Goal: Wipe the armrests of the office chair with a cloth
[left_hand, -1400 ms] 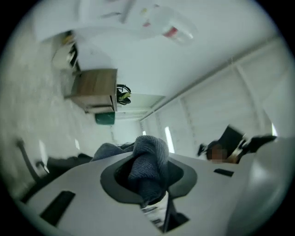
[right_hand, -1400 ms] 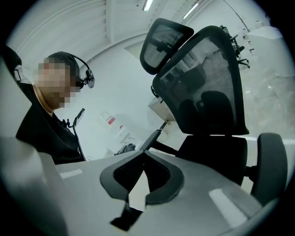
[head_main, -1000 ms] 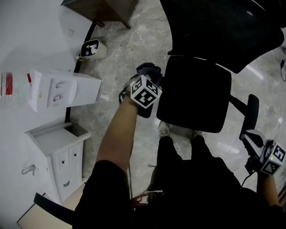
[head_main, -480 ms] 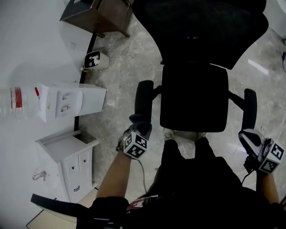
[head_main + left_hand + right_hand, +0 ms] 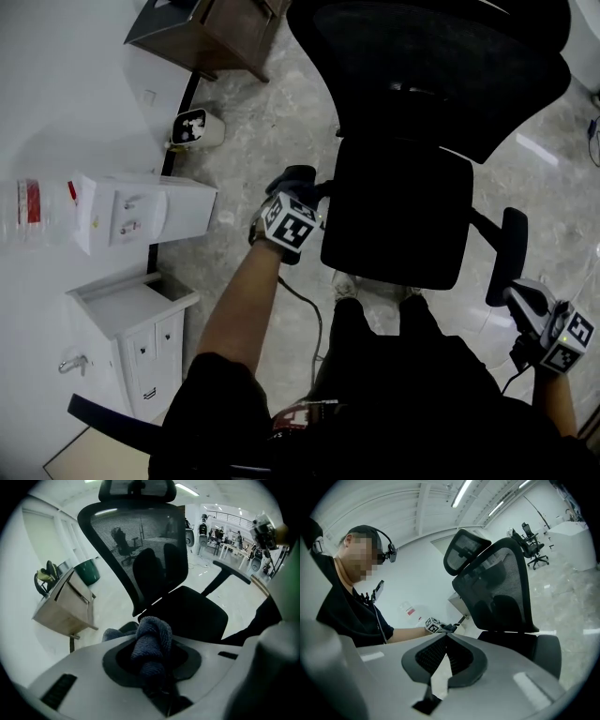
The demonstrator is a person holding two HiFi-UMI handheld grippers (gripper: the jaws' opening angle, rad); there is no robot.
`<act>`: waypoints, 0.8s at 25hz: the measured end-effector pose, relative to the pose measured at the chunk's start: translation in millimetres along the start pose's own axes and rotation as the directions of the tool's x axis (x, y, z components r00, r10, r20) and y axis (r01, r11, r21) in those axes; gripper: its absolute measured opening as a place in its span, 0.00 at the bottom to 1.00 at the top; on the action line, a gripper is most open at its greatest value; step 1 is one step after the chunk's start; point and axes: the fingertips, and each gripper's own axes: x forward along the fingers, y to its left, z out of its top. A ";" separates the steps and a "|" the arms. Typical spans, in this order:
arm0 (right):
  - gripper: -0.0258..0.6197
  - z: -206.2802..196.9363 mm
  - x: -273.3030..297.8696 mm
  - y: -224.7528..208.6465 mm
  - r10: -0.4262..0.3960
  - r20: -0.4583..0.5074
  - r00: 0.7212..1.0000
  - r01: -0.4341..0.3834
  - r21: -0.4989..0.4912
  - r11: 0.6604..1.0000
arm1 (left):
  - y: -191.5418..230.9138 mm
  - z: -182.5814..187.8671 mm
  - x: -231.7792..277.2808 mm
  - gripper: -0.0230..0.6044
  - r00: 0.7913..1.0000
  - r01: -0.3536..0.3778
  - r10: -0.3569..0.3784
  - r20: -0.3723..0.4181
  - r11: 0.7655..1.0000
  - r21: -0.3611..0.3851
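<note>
The black office chair (image 5: 403, 211) stands in front of me, its mesh back (image 5: 136, 545) upright. My left gripper (image 5: 292, 192) rests on the left armrest (image 5: 290, 255), shut on a bunched dark blue cloth (image 5: 151, 639). The armrest is mostly hidden under the gripper and cloth. My right gripper (image 5: 520, 298) hangs just below the near end of the right armrest (image 5: 507, 242), apart from it. Its jaws meet at the tips with nothing between them (image 5: 446, 641).
A white water dispenser (image 5: 141, 211) and a white cabinet (image 5: 131, 319) stand at the left wall. A wooden cabinet (image 5: 206, 23) and a small bin (image 5: 197, 127) are farther back. A cable (image 5: 305, 309) lies on the marble floor by my feet.
My left gripper slid back along the left armrest to its near end, then forward again towards the middle, cloth held throughout. The right gripper has barely moved.
</note>
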 end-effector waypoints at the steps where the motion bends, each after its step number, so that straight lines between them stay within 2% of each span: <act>1: 0.04 -0.4 -0.6 0.4 -0.009 0.004 1.000 0.009 0.005 1.000 | 12.5 17.7 8.6 0.18 1.000 -0.012 0.012 0.010 1.000 0.017; 3: 0.04 -3.1 2.0 3.2 -0.026 0.001 1.000 0.026 0.016 1.000 | 32.9 43.2 19.6 0.18 0.999 -0.040 0.039 0.027 0.998 0.040; 6: 0.04 -5.4 2.5 2.2 -0.035 -0.013 0.999 0.036 0.033 0.999 | 40.5 58.6 25.9 0.18 0.997 -0.077 0.076 0.029 0.996 0.051; 10: 0.04 5.0 -1.9 -0.4 -0.027 0.002 1.000 0.027 0.039 0.999 | 26.8 58.7 20.9 0.18 0.999 -0.049 0.048 0.015 0.997 0.066; 13: 0.04 17.5 -0.7 2.5 0.007 0.017 1.000 -0.008 0.021 1.000 | -1.0 30.9 11.2 0.18 0.998 0.008 0.000 -0.068 0.993 0.119; 16: 0.04 18.9 -13.9 -4.8 0.041 0.006 0.999 -0.041 -0.026 0.999 | -34.9 -10.8 2.2 0.18 0.985 0.035 -0.001 -0.171 0.979 0.198; 18: 0.04 17.8 -23.0 -8.4 0.061 -0.008 0.998 -0.062 -0.059 0.996 | -49.4 -40.5 -9.2 0.18 0.976 0.041 0.002 -0.219 0.981 0.191; 20: 0.04 23.9 -22.1 -1.1 0.080 -0.015 0.997 -0.080 -0.065 0.995 | -58.8 -68.8 -24.5 0.18 0.969 0.046 -0.011 -0.247 0.989 0.138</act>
